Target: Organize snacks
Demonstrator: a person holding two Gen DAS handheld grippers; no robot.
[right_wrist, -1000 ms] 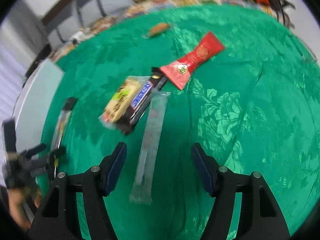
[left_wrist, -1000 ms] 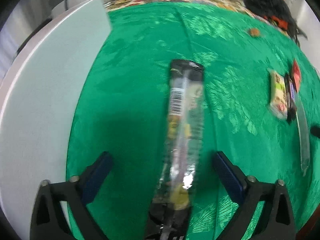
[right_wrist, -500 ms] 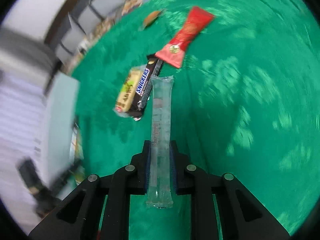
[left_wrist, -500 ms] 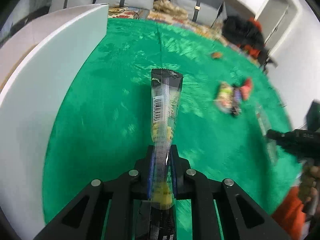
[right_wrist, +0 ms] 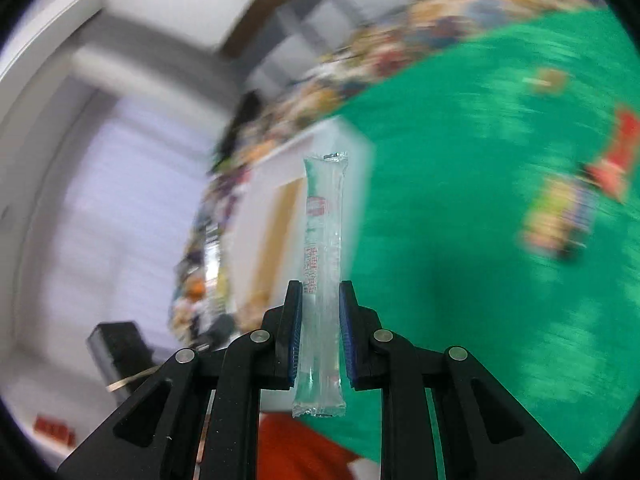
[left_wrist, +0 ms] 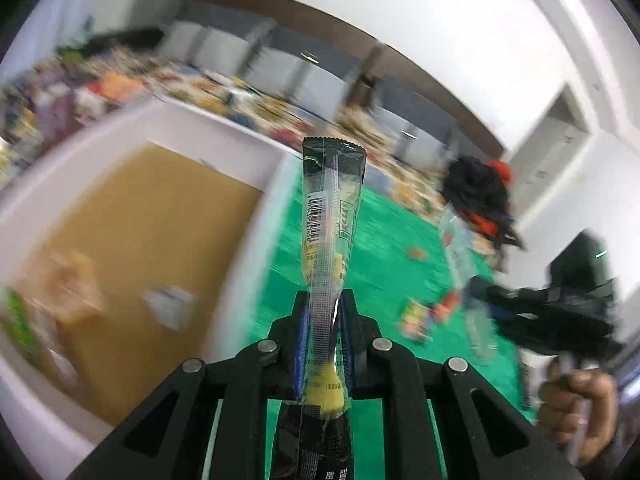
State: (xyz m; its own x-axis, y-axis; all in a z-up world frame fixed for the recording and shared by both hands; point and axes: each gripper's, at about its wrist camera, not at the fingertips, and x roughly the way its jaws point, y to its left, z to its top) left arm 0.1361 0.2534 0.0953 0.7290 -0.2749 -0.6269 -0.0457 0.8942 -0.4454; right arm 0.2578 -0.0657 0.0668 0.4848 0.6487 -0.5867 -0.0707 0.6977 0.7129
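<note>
My left gripper (left_wrist: 325, 300) is shut on a long black-and-clear snack stick (left_wrist: 332, 208) with a barcode, held off the table and sticking forward beside the white box (left_wrist: 240, 136). The box's brown floor (left_wrist: 152, 216) holds blurred packets. My right gripper (right_wrist: 320, 292) is shut on a long clear snack tube (right_wrist: 322, 220) with red print, lifted above the green cloth (right_wrist: 460, 208). In the left wrist view the right gripper (left_wrist: 476, 286) appears at the right with the clear tube (left_wrist: 460, 248), a hand (left_wrist: 576, 404) holding it.
A yellow bar, a dark bar and a red packet (right_wrist: 616, 148) lie blurred on the green cloth (left_wrist: 384, 256), and a small orange snack (left_wrist: 418, 253) sits farther back. A black-and-red bag (left_wrist: 480, 192) rests at the far table edge. Cluttered goods line the background.
Both grippers closed on their long snacks, lifted them off the green cloth and swung towards the white box, whose inside has come into the left wrist view.
</note>
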